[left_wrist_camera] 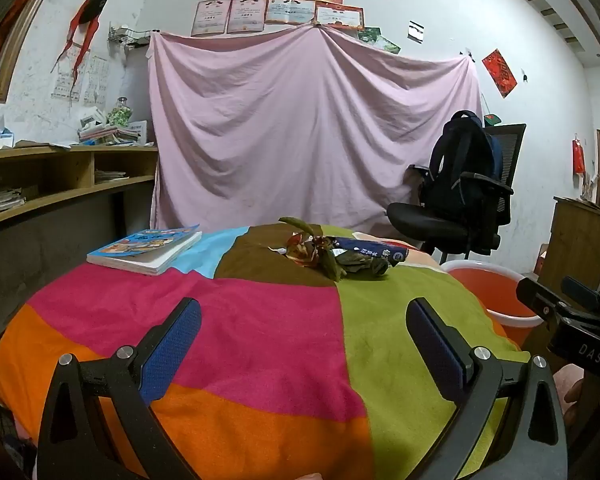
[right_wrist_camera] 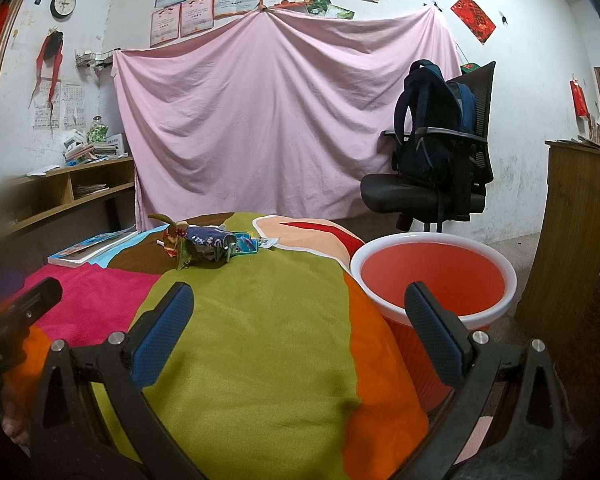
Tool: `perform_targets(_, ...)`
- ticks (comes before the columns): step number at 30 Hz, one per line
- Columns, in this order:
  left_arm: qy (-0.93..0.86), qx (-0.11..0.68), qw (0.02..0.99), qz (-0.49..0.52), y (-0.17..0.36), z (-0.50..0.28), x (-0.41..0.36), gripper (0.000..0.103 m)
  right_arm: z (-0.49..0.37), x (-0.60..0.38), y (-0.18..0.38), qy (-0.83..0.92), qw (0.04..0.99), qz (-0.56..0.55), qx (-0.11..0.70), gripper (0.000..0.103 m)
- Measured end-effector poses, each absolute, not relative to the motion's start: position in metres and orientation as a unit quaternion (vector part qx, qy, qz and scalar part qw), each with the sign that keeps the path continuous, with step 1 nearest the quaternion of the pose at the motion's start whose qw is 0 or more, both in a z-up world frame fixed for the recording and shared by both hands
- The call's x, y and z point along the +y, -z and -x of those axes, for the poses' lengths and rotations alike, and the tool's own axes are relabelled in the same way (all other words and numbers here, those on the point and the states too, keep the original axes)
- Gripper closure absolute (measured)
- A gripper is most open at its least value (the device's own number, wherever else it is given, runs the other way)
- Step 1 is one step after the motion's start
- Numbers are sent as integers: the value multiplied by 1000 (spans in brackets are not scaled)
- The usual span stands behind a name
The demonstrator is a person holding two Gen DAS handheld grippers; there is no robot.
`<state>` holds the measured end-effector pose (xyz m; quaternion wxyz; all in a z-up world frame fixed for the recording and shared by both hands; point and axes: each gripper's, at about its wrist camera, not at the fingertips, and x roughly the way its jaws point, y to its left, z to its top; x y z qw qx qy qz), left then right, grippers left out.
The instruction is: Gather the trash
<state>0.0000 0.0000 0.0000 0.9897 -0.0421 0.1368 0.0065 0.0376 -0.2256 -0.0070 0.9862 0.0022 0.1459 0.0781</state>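
Nearest the cameras, the left claw [left_wrist_camera: 304,336] is hovering over the patchwork cover [left_wrist_camera: 260,320] with its jaws spread wide and nothing between them, and the right claw [right_wrist_camera: 298,320] is doing the same, gaping and empty, by the red bucket [right_wrist_camera: 434,276] standing just beside the desk. Farther on, the trash pile [left_wrist_camera: 332,254] is sitting near the far edge of the cover: dried leaves [right_wrist_camera: 180,252] tangled with a dark blue wrapper [right_wrist_camera: 208,240] and smaller packets [right_wrist_camera: 246,245]. A book [left_wrist_camera: 148,248] is lying to its left, apart from it. Judging from this, a pinch is risking taking only one leaf and scattering the rest, since the pieces are lying loose and light; crumpled foil may also be slipping from the pads.
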Motion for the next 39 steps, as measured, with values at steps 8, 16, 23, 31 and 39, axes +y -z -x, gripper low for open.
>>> perform_targets(8,-6,137,990,43,0,0,0,3,-37,-226,7,-78,986,-3,147,0)
perform_targets(16,-6,137,990,42,0,0,0,3,-41,-227,11,-78,986,-4,147,0)
perform_targets(23,-6,137,990,42,0,0,0,3,-41,-228,11,-78,986,-4,147,0)
perform_targets(31,-7,137,990,41,-2,0,2,3,-40,-228,10,-79,986,-5,148,0)
perform_targets(39,-17,132,990,48,-11,0,11,3,-42,-225,10,-89,985,-11,149,0)
